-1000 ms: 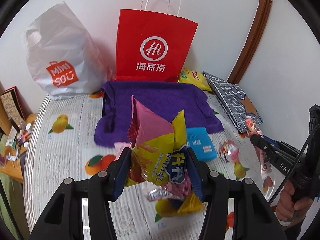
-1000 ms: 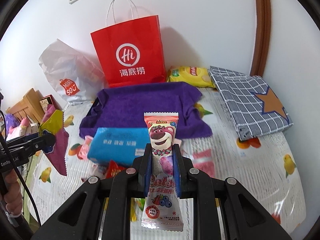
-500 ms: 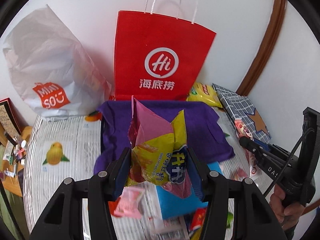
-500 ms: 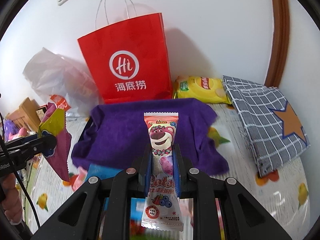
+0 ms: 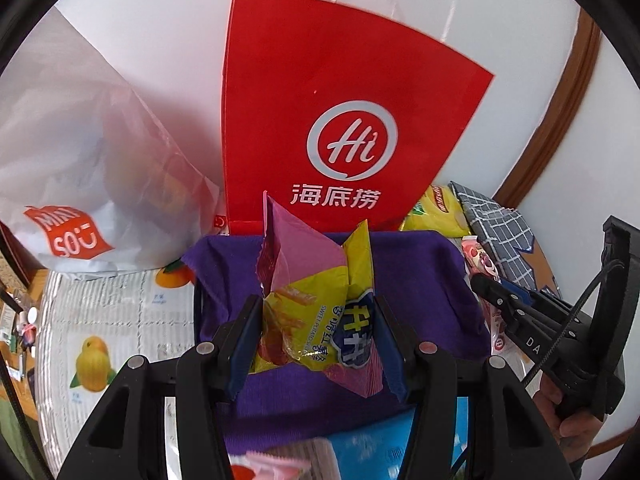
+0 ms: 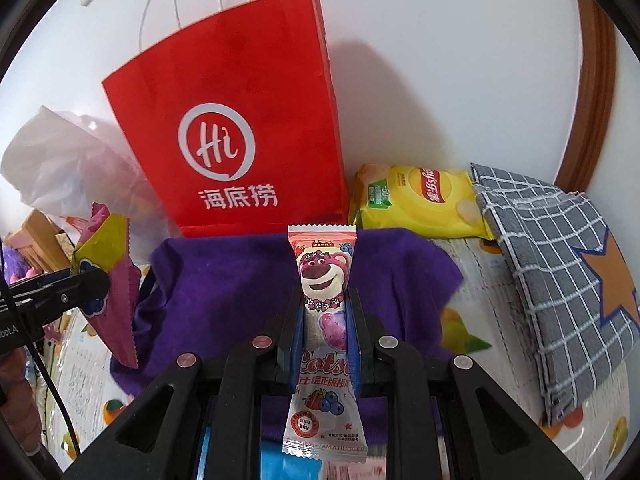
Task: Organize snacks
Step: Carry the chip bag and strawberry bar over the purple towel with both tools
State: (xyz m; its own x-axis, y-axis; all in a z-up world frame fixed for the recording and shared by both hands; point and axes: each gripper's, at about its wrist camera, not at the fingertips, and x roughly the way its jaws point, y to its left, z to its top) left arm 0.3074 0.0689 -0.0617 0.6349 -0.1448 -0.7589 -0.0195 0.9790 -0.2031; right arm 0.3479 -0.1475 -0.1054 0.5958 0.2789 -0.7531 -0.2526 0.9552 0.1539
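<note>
My left gripper (image 5: 316,320) is shut on a yellow and pink sweet potato snack bag (image 5: 308,300), held above the purple cloth (image 5: 420,280). In the right wrist view my right gripper (image 6: 325,312) is shut on a slim pink bear-print snack packet (image 6: 323,276), which stands upright over the same purple cloth (image 6: 240,280). Each gripper shows in the other's view: the right gripper (image 5: 504,300) at the right edge, the left gripper (image 6: 86,280) at the left edge with its snack bag (image 6: 108,276). Behind the cloth stands a red paper bag (image 5: 340,120).
A white plastic shopping bag (image 5: 80,168) sits left of the red paper bag (image 6: 232,132). A yellow chips bag (image 6: 420,200) and a grey checked cloth with an orange star (image 6: 560,272) lie to the right. A blue packet (image 5: 380,448) lies on the fruit-print tablecloth (image 5: 100,340) near the lower edge.
Both grippers have moved forward toward the red bag and the purple cloth, each still holding its snack. The blue packet and small snacks have slid toward the lower edge of the views.
</note>
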